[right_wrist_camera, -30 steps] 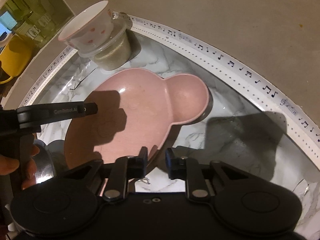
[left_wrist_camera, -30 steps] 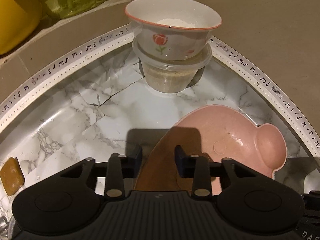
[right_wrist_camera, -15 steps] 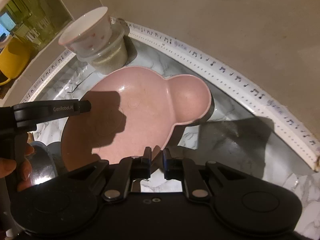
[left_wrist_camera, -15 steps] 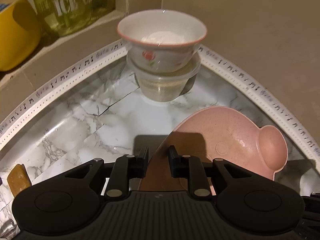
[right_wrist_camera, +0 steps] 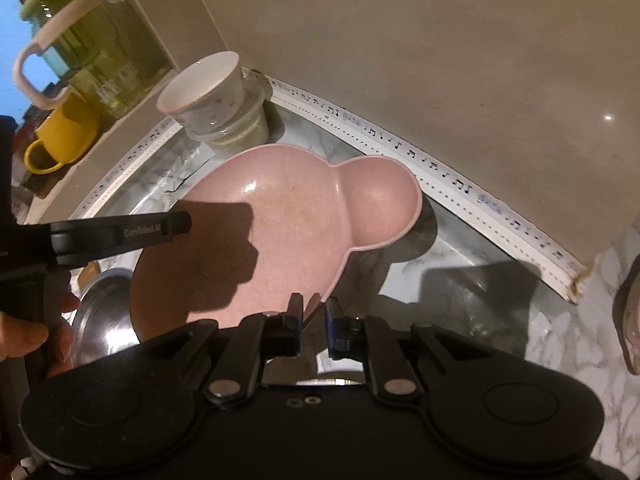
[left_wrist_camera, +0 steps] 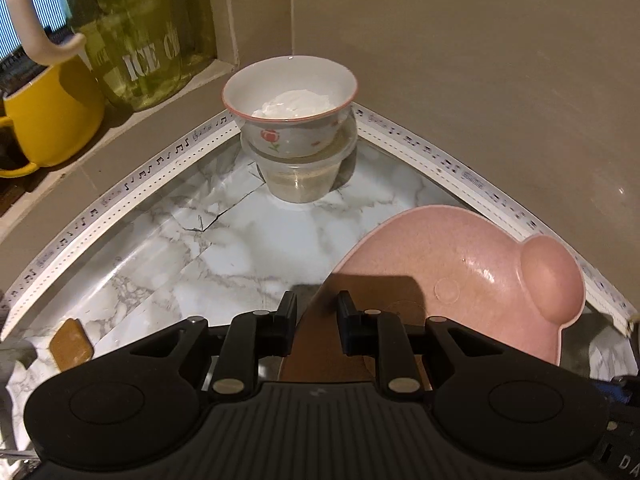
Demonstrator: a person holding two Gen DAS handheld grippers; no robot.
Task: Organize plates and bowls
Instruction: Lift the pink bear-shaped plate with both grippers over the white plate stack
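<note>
Nearest in the left wrist view, the left tool [left_wrist_camera: 316,312] has its jaws drawn in on the near rim of the pink plate [left_wrist_camera: 472,276], one finger on each side of the edge. In the right wrist view the right tool [right_wrist_camera: 311,316] is likewise nipped onto the plate [right_wrist_camera: 288,220] at its near edge, jaws almost together with the thin rim between them. So both tools hold the same plate, which is lifted and tilted above the marble worktop [left_wrist_camera: 248,248], its small round lobe pointing toward the wall and casting a shadow below. The left tool [right_wrist_camera: 120,234] shows from the side in the right view, with the fingers of a hand [right_wrist_camera: 24,336] wrapped round its grip; a shiny steel bowl [right_wrist_camera: 100,320] sits below it. A small brown block [left_wrist_camera: 71,344] lies on the worktop at the left edge. Farther back, in the corner, a white bowl with a red flower [left_wrist_camera: 290,108] rests in a clear plastic tub [left_wrist_camera: 304,176]. A white strip printed with music notes [left_wrist_camera: 448,164] edges the worktop. On the ledge behind stand a yellow mug [left_wrist_camera: 52,120] and a green glass jug [left_wrist_camera: 148,32]
</note>
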